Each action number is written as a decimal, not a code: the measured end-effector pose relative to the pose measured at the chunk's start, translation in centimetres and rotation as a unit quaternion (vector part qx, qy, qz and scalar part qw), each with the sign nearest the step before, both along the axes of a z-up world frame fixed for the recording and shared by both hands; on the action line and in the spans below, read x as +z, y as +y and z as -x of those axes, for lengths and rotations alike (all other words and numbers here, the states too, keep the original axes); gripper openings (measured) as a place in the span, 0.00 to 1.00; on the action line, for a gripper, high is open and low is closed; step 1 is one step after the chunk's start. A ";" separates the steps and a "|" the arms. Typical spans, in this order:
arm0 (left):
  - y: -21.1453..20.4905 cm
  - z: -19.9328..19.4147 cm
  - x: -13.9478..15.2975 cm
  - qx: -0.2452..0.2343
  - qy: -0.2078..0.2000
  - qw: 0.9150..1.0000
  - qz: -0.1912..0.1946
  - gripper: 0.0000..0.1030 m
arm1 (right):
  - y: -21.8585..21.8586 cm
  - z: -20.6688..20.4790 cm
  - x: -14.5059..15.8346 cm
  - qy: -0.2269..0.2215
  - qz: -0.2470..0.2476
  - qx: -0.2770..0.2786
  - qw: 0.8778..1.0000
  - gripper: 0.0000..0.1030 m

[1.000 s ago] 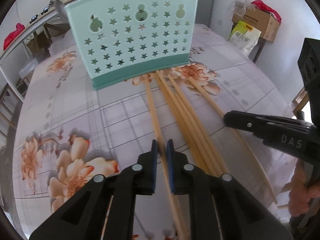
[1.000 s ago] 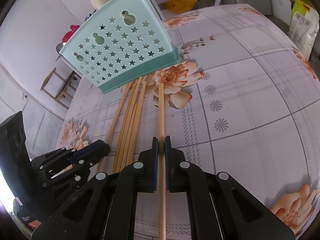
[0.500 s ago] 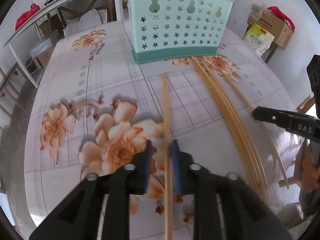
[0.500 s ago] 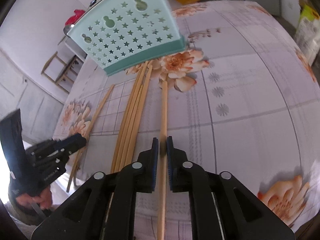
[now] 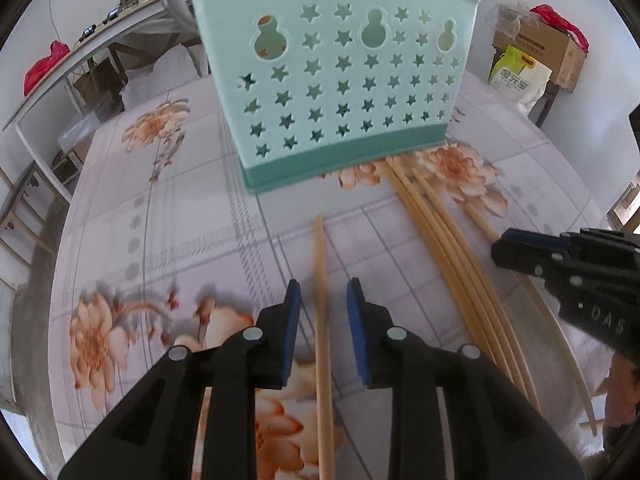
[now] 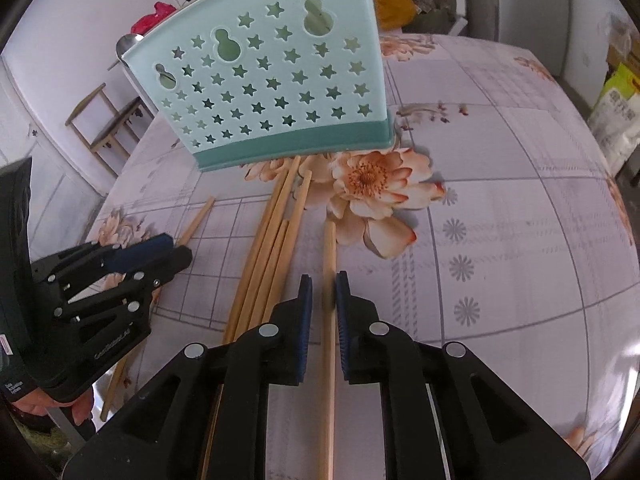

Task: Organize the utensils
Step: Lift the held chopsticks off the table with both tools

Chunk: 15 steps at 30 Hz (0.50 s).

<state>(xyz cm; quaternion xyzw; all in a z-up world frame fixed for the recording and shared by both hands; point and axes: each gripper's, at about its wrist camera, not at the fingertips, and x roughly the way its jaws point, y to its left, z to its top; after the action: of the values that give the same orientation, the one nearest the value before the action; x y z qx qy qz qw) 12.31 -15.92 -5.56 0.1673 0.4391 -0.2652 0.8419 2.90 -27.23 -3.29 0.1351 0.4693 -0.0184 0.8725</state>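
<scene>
Your left claw (image 5: 323,312) is standing released around a lone chopstick (image 5: 322,280) lying on the floral surface (image 5: 160,208) before the teal holder (image 5: 340,92). Your right claw (image 6: 323,300) is straddling another chopstick (image 6: 329,256), pads apart, beside the bundle (image 6: 272,248).

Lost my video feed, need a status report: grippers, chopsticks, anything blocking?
Left gripper open, a chopstick loose between pads. Right gripper straddling another chopstick. Holder upright, path unobstructed.

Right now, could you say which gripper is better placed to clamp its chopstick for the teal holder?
Probably right: the right gripper is almost closed around the rightmost chopstick; the left gripper gapes on both sides of a second chopstick.
</scene>
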 end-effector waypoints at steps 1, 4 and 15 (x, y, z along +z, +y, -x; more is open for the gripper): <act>0.0 -0.2 0.0 0.000 -0.001 1.000 0.001 0.22 | 0.2 -0.1 0.0 -0.001 0.004 0.000 1.000 0.10; -0.2 -0.3 0.1 -0.001 -0.003 1.000 0.002 0.14 | 0.1 0.1 -0.1 -0.004 0.010 -0.003 1.000 0.07; 0.0 0.8 0.1 0.000 -0.019 1.000 -0.009 0.06 | -1.4 0.2 -0.3 -0.006 -0.030 -0.020 0.999 0.05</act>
<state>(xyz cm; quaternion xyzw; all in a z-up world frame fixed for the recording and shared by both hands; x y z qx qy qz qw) 11.52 -15.97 -5.49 0.1798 0.4252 -0.2582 0.8487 2.73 -28.67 -3.63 0.1704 0.4616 -0.0213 0.8703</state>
